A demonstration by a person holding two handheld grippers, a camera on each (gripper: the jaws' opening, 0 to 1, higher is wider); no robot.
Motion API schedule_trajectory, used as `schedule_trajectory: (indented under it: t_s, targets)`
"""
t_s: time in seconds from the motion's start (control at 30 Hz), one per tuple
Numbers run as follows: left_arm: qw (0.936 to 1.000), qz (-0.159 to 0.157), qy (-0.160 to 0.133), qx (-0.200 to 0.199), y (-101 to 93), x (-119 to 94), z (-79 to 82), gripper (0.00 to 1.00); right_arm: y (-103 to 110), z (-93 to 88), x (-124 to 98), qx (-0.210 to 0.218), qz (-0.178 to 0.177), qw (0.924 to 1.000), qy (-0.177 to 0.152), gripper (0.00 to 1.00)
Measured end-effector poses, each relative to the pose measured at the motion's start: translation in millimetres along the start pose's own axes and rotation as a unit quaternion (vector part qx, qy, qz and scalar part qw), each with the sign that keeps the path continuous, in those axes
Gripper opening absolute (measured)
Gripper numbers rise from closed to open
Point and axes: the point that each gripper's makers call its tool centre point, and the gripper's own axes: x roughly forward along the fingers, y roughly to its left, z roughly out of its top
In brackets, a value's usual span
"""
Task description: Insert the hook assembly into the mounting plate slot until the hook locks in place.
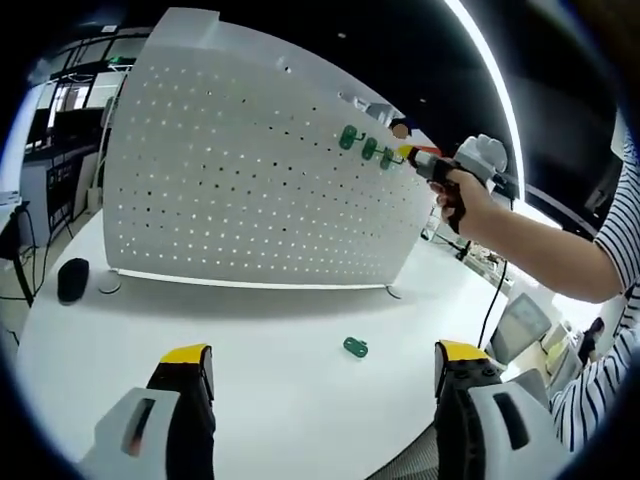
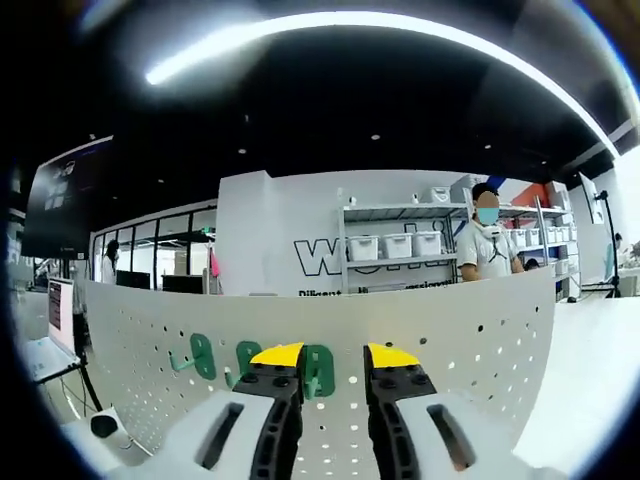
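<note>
The yellow-tipped fingers (image 2: 277, 356) of the right gripper (image 2: 335, 357) stand narrowly apart, right up against the white pegboard (image 2: 480, 340). A green hook (image 2: 319, 370) sits on the board just between and behind the tips. Whether they pinch any part of it I cannot tell, since the near finger hides the contact. Two more green hooks (image 2: 203, 357) hang on the board in a row beside it, toward the board's far end. The gripper is probably held square to the board because a hook has to be pushed straight into its holes to lock.

The left gripper (image 1: 325, 365) hangs well back from the pegboard (image 1: 240, 170), low over the white table (image 1: 280, 400). Its fingers (image 1: 185, 370) are spread wide with nothing between them. That placement looks deliberate: it keeps board, hooks and the working hand all in sight.

From back there, the left gripper view shows the whole upright board on its small feet, with the row of hooks (image 1: 366, 148) near its upper edge. The person's hand (image 1: 465, 200) presses the right gripper (image 1: 425, 160) to the end of that row. A spare green hook (image 1: 355, 347) lies flat on the table in front of the board, and a dark round object (image 1: 73, 278) (perhaps a speaker or a mouse) sits off the board's other end.

The right gripper view gives what that one lacks: the hooks at close range, and, over the board's top edge, shelving with white bins (image 2: 395, 245) and a person standing well behind the board.
</note>
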Motion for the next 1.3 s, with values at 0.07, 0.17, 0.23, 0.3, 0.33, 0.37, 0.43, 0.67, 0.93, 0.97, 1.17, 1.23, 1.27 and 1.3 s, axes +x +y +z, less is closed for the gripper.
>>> schedule_trajectory:
  t_s: [0.07,0.17,0.23,0.3,0.33,0.37,0.43,0.67,0.93,0.97,1.17,1.23,1.27,1.3]
  targets:
    - [1.0,0.0,0.0,0.0,-0.6,-0.7,-0.1,0.93,-2.1,0.9,-4.1,-0.01,0.002,0.9999,0.003,0.2]
    - [1.0,-0.002,0.003,0.0,-2.8,-1.4,-2.0,0.93,-4.9,1.3,-13.6,-0.012,0.009,0.9999,0.007,0.2]
    - [1.0,-0.003,0.005,0.001,-4.5,-1.8,-3.8,0.93,-5.3,1.3,-22.0,-0.008,0.013,0.9998,0.011,0.2]
    - [1.0,-0.004,0.008,0.001,-6.6,-3.0,-6.1,0.93,-0.8,1.4,-31.1,-0.017,0.025,0.9994,0.013,0.2]
    - [0.9999,-0.004,0.009,0.002,-7.6,-3.7,-7.4,0.93,0.2,0.2,-33.6,-0.023,0.029,0.9992,0.016,0.2]
    - [0.9999,-0.003,0.01,0.002,-8.1,-4.2,-8.4,0.94,1.0,-0.8,-36.5,-0.028,0.031,0.999,0.018,0.2]
    - [0.9999,-0.002,0.013,0.007,-9.7,-5.8,-10.9,0.94,3.0,-4.6,-44.4,-0.039,0.039,0.9982,0.023,0.2]
    - [0.9997,0.0,0.023,0.008,-12.8,-11.0,-17.9,0.93,1.3,-26.3,-77.2,-0.036,0.056,0.9962,0.057,0.2]
    - [0.999,-0.005,0.034,0.028,-22.8,-17.5,-22.7,0.91,6.0,-54.6,-116.9,-0.112,0.097,0.9829,0.109,0.2]
    - [0.9988,-0.005,0.036,0.032,-23.8,-18.1,-23.1,0.91,5.9,-57.3,-120.4,-0.116,0.103,0.9815,0.113,0.2]
    - [0.9988,-0.005,0.033,0.035,-29.1,-26.6,-25.8,0.91,-1.2,-75.2,-150.9,-0.119,0.107,0.9782,0.132,0.2]
    - [0.9987,-0.004,0.037,0.035,-29.9,-28.6,-29.9,0.91,-3.3,-82.1,-162.2,-0.114,0.101,0.9782,0.141,0.2]
    - [0.9985,-0.002,0.042,0.036,-29.6,-30.1,-33.6,0.91,-4.1,-86.3,-168.1,-0.109,0.098,0.9784,0.146,0.2]
    - [0.9984,-0.001,0.044,0.037,-29.5,-31.3,-35.5,0.91,-4.4,-89.5,-171.8,-0.108,0.097,0.978,0.15,0.2]
